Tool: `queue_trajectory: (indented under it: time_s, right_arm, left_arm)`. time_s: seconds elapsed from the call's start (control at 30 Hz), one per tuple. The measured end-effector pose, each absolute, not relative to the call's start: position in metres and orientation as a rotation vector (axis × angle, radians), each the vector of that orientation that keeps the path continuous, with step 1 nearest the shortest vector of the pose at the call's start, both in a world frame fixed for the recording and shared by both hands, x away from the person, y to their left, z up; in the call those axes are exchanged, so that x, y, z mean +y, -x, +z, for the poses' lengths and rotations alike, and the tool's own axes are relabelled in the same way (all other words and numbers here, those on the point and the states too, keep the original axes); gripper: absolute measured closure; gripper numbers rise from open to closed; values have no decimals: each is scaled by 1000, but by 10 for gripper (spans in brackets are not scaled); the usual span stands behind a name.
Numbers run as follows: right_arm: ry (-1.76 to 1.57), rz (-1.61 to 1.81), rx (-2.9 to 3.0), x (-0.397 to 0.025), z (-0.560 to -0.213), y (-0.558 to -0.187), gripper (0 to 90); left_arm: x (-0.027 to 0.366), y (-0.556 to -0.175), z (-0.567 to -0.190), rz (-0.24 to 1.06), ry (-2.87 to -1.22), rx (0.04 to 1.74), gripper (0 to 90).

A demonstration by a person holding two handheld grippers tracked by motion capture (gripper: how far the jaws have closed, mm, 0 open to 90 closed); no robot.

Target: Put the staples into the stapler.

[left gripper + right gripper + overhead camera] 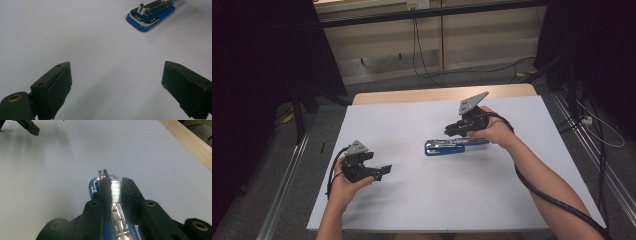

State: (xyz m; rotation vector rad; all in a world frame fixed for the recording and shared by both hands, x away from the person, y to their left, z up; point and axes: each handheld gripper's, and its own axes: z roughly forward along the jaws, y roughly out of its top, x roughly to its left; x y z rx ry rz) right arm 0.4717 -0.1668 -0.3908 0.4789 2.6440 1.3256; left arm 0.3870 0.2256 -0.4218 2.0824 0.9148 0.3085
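Right claw (113,192) pinches the stapler's (447,146) metal arm, steadying it on the tabletop (412,200); left claw (116,87) waits nearby, spread wide, free to help.

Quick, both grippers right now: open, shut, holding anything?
Left gripper: open, holding nothing, above the white table.
Right gripper: jaws closed on a strip of staples over the blue stapler.

You'll find no readable text, label, brand, number or sign anywhere here. Blue stapler (455,145), at 12 o'clock from table centre: no legible marking on its base or chrome top. Both grippers and the white table sheet (422,195) carry no lettering either.
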Motion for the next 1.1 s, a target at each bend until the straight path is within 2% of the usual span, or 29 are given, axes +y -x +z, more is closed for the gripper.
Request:
queue_trajectory:
  time_s: [1.1]
  right_arm:
    - [-401,1315,2705,-148,-397,-478,792]
  left_arm:
    - [226,-387,-422,302,-2082,917,95]
